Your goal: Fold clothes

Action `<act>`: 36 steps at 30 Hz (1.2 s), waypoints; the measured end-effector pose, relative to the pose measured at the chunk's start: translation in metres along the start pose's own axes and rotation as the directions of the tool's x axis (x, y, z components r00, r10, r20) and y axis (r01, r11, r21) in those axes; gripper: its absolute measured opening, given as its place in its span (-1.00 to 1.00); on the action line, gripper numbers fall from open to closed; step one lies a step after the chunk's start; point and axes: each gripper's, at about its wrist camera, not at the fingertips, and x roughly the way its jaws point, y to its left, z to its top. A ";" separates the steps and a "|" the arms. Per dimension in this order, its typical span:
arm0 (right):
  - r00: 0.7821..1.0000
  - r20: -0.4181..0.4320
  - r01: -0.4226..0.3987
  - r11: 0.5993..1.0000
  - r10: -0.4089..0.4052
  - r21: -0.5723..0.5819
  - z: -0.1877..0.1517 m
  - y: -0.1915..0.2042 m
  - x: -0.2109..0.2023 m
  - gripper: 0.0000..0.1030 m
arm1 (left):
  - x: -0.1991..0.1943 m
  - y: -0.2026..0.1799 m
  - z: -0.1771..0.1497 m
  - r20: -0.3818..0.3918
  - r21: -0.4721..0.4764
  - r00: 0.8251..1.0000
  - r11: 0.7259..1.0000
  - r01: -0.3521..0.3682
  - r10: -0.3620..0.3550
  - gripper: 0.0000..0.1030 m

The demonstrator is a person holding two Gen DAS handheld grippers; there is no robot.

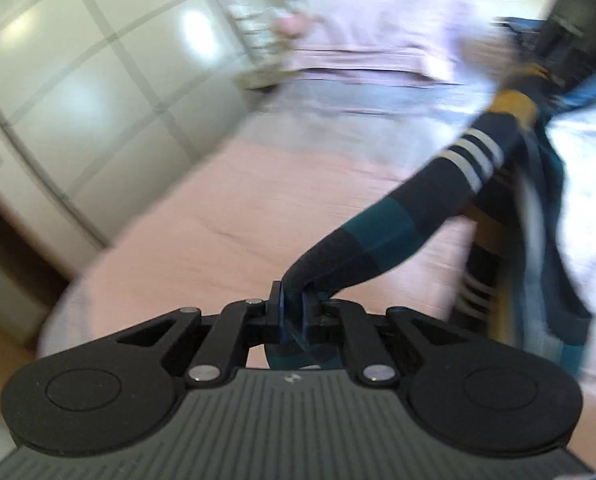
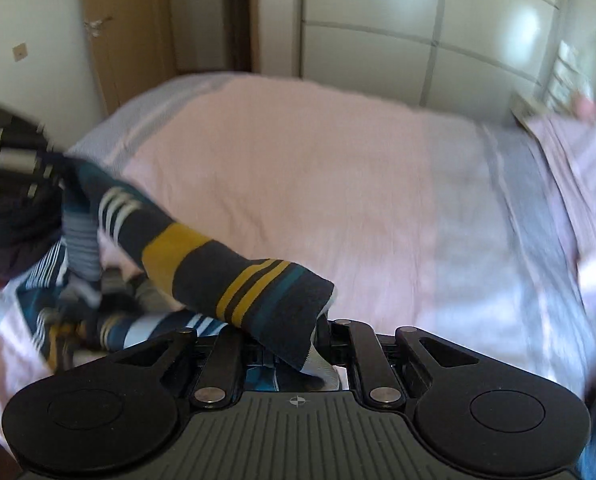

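While both tools grip it, the left tool [image 1: 293, 300] and the right tool [image 2: 318, 328] each clamped on an end, the striped garment [image 1: 398, 216] hangs stretched above the pink bed [image 2: 318, 160].

The garment [image 1: 410, 208] hangs above the bed [image 1: 201, 216], stretched between the two claws. The left claw [image 1: 293, 308] grips one end and the right claw [image 2: 322, 332] grips the other. The rest of it drops onto the bed. The wardrobe [image 2: 418, 32] stands behind the bed, and the pillows [image 1: 378, 40] lie at its head.
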 end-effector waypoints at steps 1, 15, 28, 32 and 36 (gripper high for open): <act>1.000 0.019 -0.005 1.000 0.006 -0.018 0.014 -0.002 0.015 -0.38 | 0.022 0.014 0.002 -0.058 -0.018 0.997 0.998 -0.054 0.053 -0.42; 0.907 -0.244 -0.174 0.833 0.344 0.525 -0.156 0.013 0.158 0.46 | 0.092 -0.077 -0.157 -0.469 0.064 0.856 0.959 0.277 -0.217 0.25; 0.966 -0.071 -0.076 0.537 0.247 0.840 -0.209 0.073 0.176 -0.92 | 0.042 -0.041 -0.229 -0.440 0.122 0.878 0.956 0.267 -0.189 0.31; 0.974 -0.106 -0.056 0.667 0.200 0.743 -0.187 0.040 0.104 -0.95 | 0.009 -0.039 -0.222 -0.382 0.112 0.892 0.946 0.304 -0.241 0.35; 0.985 -0.175 0.099 0.773 0.015 0.627 -0.156 -0.007 0.016 -0.95 | -0.011 -0.048 -0.211 -0.321 0.106 0.900 0.933 0.345 -0.296 0.41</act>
